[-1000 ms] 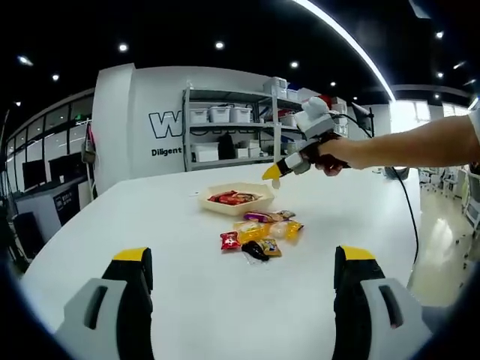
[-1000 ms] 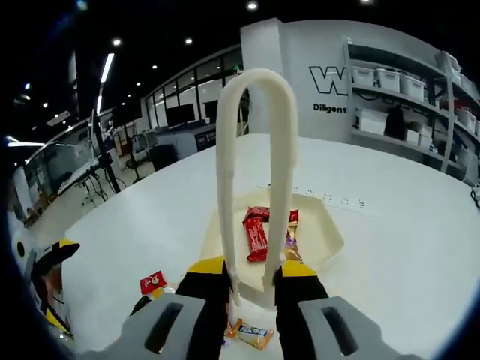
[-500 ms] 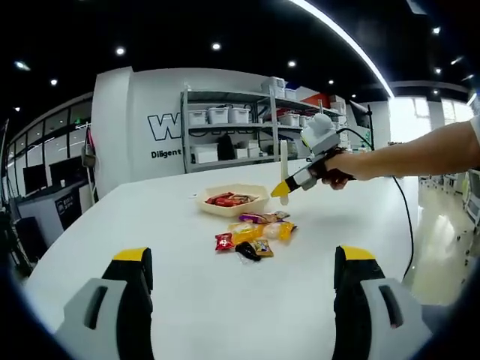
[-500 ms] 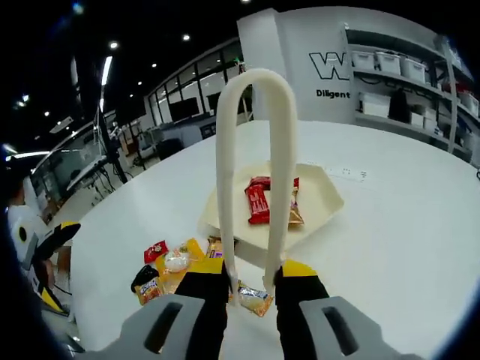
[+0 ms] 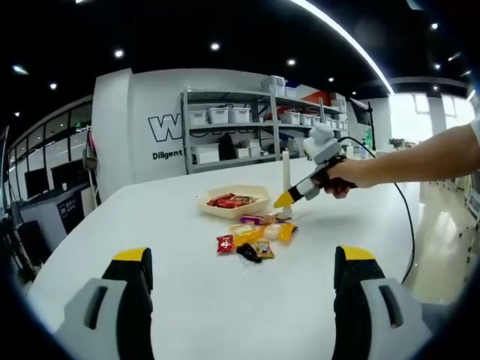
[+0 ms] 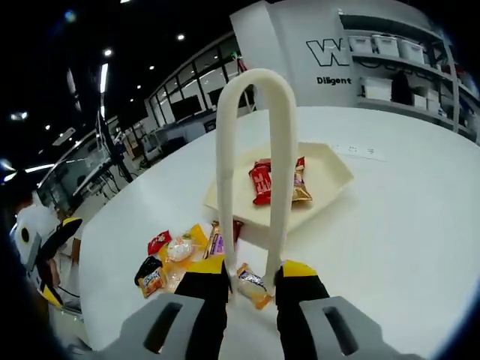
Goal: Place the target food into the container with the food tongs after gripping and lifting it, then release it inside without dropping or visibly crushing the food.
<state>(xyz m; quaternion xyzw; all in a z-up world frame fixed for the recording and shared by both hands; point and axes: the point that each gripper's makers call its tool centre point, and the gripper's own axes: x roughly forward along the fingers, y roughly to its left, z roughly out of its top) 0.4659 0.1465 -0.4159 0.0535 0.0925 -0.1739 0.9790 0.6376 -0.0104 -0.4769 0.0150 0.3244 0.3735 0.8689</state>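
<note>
tongs (image 6: pixel 255 172) over snack pile (image 6: pixel 180 255) | tray (image 6: pixel 330 176) beyond | table (image 6: pixel 390 255)

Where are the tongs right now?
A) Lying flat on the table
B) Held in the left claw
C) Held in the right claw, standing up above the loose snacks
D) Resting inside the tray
C: in the right gripper view the right claw pinches the white tongs, which stand upright over the loose snacks in front of the tray.
</note>
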